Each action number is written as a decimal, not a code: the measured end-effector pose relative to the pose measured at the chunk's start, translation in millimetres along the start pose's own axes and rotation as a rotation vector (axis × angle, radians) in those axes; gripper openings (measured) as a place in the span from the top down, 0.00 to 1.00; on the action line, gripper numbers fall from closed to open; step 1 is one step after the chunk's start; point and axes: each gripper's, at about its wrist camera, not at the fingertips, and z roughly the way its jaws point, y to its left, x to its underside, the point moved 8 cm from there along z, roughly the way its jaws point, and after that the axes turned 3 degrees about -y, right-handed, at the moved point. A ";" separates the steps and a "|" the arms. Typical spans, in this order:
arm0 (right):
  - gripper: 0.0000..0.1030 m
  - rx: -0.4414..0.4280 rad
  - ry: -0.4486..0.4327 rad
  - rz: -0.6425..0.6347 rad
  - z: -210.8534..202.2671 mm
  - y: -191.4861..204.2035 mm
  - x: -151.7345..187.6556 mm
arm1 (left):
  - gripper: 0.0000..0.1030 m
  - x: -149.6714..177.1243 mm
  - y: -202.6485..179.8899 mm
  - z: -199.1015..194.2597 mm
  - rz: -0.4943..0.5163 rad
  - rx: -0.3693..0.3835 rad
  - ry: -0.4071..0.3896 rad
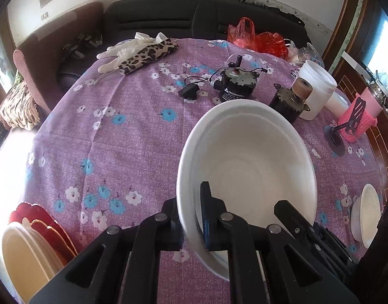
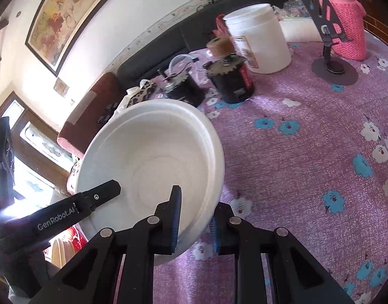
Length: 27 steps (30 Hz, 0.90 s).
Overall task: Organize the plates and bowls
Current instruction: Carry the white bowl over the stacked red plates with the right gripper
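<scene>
Purple flowered cloth over the counter (image 1: pixel 123 152), dark sofa (image 1: pixel 194 17) behind, stacked cream and red plates (image 1: pixel 39 240) at left, white foam bowl (image 1: pixel 247 162) clamped at its rim by both left gripper (image 1: pixel 191 225) and right gripper (image 2: pixel 194 225) fingers, two black motors (image 1: pixel 234 86), one white tub (image 1: pixel 318 91), one small white bowl (image 1: pixel 366 215) far right.

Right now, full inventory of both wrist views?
white bowl: one, possibly nested, white, held tilted above the tablecloth by both grippers
small white bowl: one, white, right edge of left view
plates: stack, cream and red, lower left
motors: two, black, mid-table
white tub: one, behind the motors
pink knit cup: one, far right
phone stand: one, grey, beside the cup
gloves: white, far edge, with leopard cloth
red bag: one, far edge
left gripper: black fingers shut on bowl rim
right gripper: black fingers shut on opposite rim
</scene>
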 end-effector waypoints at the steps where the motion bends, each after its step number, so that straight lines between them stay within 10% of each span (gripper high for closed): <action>1: 0.78 -0.006 0.002 -0.007 -0.1 3.5 1.4 | 0.90 2.4 3.9 -3.6 -0.005 -0.004 -0.003; 27: 0.78 -0.103 -0.027 -0.177 -62.0 94.5 52.8 | 0.88 57.5 63.7 -113.7 -0.076 -0.037 -0.164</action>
